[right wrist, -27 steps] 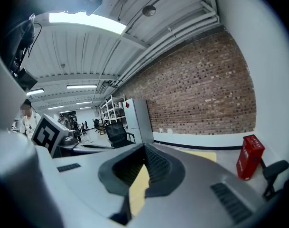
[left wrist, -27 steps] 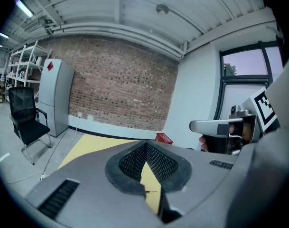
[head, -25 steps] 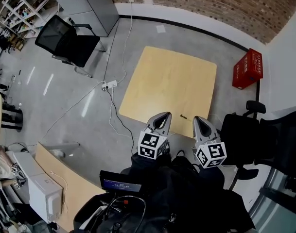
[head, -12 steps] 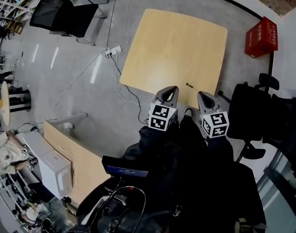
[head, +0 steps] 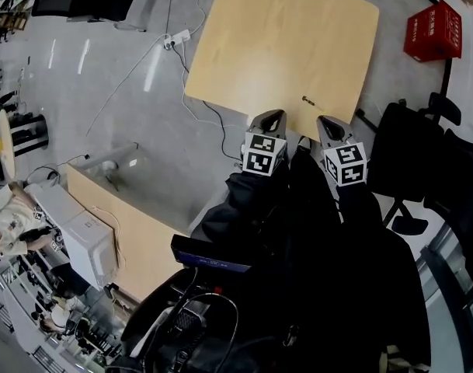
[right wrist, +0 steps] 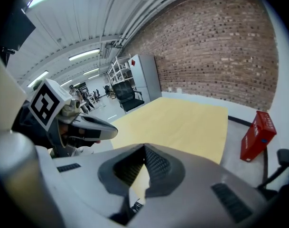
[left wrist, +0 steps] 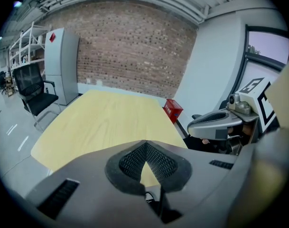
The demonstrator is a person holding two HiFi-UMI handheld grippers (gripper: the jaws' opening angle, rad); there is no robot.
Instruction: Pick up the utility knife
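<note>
Lying on the pale wooden worktop (head: 283,37), close to its near edge, is a small dark object, most likely the utility knife (head: 307,100) — untouched. At that edge hover 2 tools, the left tool (head: 272,116) and the right tool (head: 327,122), with the knife just ahead and between them. Each tool's jaws are pressed together, holding nothing. Over the last second the person has walked up, bringing the knife within reach — the pick-up looks about to start: 1 tool must open and reach forward.

A small, dark utility knife (head: 307,100) lies flat near the near edge of the pale wooden table (head: 283,37).
</note>
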